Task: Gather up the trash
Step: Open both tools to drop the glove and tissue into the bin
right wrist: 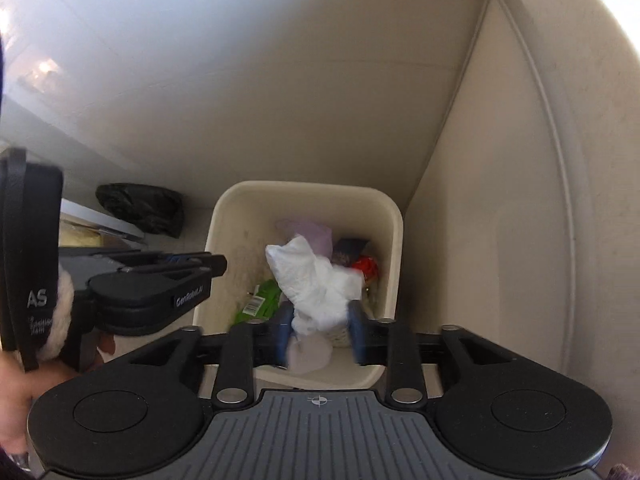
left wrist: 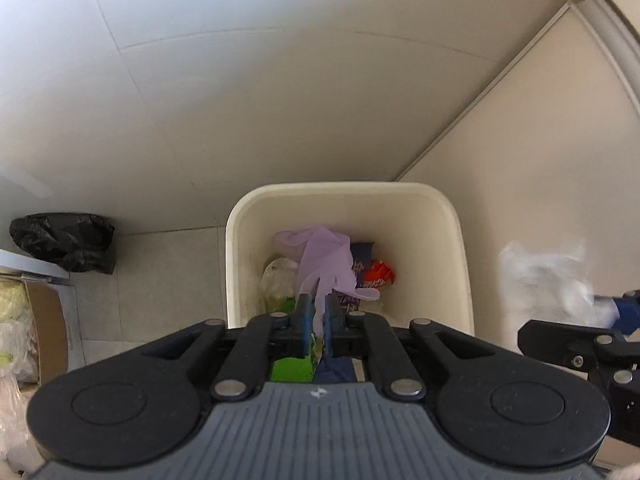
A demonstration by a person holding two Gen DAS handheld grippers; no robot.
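Observation:
A cream trash bin (left wrist: 460, 248) stands on the floor by the wall; it also shows in the right wrist view (right wrist: 394, 240). Inside lie a red wrapper (left wrist: 378, 274), a green wrapper (right wrist: 262, 300) and other litter. My left gripper (left wrist: 318, 304) is shut on a purple glove (left wrist: 328, 256), held over the bin's mouth. My right gripper (right wrist: 320, 316) holds a crumpled white tissue (right wrist: 316, 276) over the bin, its jaws fairly wide with the tissue between them. The left gripper shows at the left of the right wrist view (right wrist: 192, 264).
A black plastic bag (left wrist: 64, 240) lies on the floor left of the bin. A cardboard box (left wrist: 44, 328) with pale contents is at the far left. A wall corner runs behind the bin on the right.

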